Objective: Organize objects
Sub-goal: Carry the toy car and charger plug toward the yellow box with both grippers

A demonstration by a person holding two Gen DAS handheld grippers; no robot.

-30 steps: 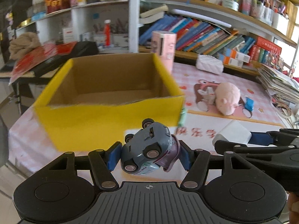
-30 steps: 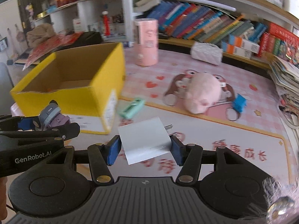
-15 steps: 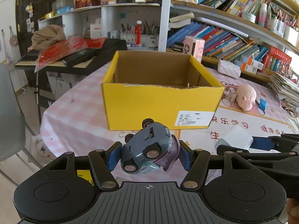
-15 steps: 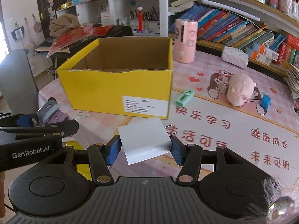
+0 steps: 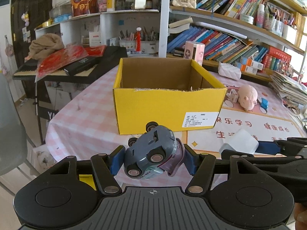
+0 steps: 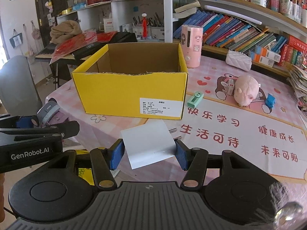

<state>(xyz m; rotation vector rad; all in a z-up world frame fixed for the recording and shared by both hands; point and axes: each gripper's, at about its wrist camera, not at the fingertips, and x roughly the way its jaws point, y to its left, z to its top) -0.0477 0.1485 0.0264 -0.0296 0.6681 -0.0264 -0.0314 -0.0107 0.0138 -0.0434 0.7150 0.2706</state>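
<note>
My left gripper (image 5: 152, 163) is shut on a grey-blue toy car (image 5: 150, 154), held wheels-up in front of the open yellow cardboard box (image 5: 167, 113). My right gripper (image 6: 148, 153) is shut on a white plug adapter (image 6: 147, 145) with its metal prongs pointing right. The box (image 6: 130, 94) stands ahead of both grippers; what shows of its inside holds nothing. The left gripper (image 6: 41, 122) with the car shows at the left of the right wrist view. The right gripper (image 5: 255, 146) with the adapter (image 5: 239, 140) shows at the right of the left wrist view.
On the pink table mat lie a green clip-like item (image 6: 195, 99), a pink plush pig (image 6: 246, 91), a small blue toy (image 6: 270, 100) and a white quilted pouch (image 6: 238, 60). A pink cylinder (image 6: 191, 46) stands behind the box. Bookshelves line the back; a grey chair (image 6: 17, 80) stands left.
Both grippers have pulled back from the box, still holding the car and the adapter. The box now looks farther away and fully in view.
</note>
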